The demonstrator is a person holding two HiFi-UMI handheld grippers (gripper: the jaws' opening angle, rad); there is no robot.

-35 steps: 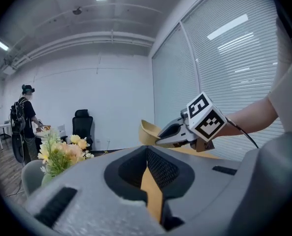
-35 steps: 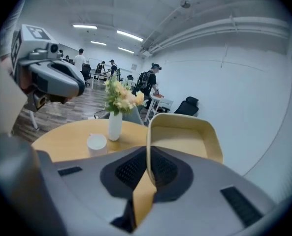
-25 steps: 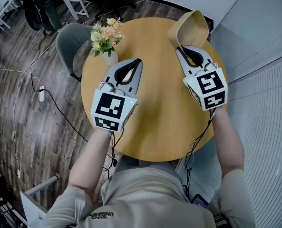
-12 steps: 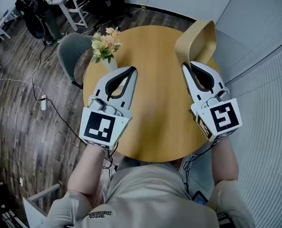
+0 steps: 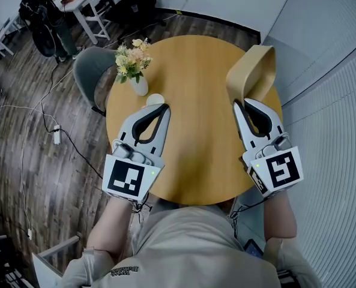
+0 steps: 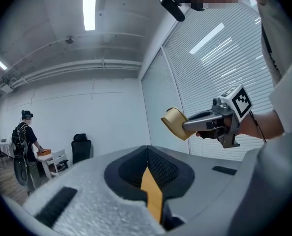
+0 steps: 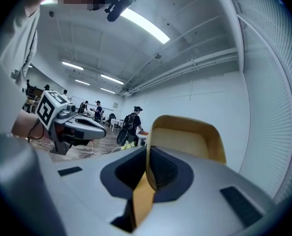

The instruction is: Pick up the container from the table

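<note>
lifting the container [image 5: 251, 71] clear of the table [image 5: 196, 149]
holding its wall tight in the right gripper [image 5: 245, 102], now pulled nearer the body than a second ago; keeping the left gripper [image 5: 164, 106] closed, empty.

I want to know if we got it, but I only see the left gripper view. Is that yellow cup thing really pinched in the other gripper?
Observer: Yes. The right gripper view shows the right gripper shut on the thin wall of the container.
Operator: Where's the table? I can't see one.
Observer: The head view shows a round wooden table below both grippers.
Operator: Is anything else on it?
Observer: A vase of flowers and a small white round thing just past the left gripper.
</note>
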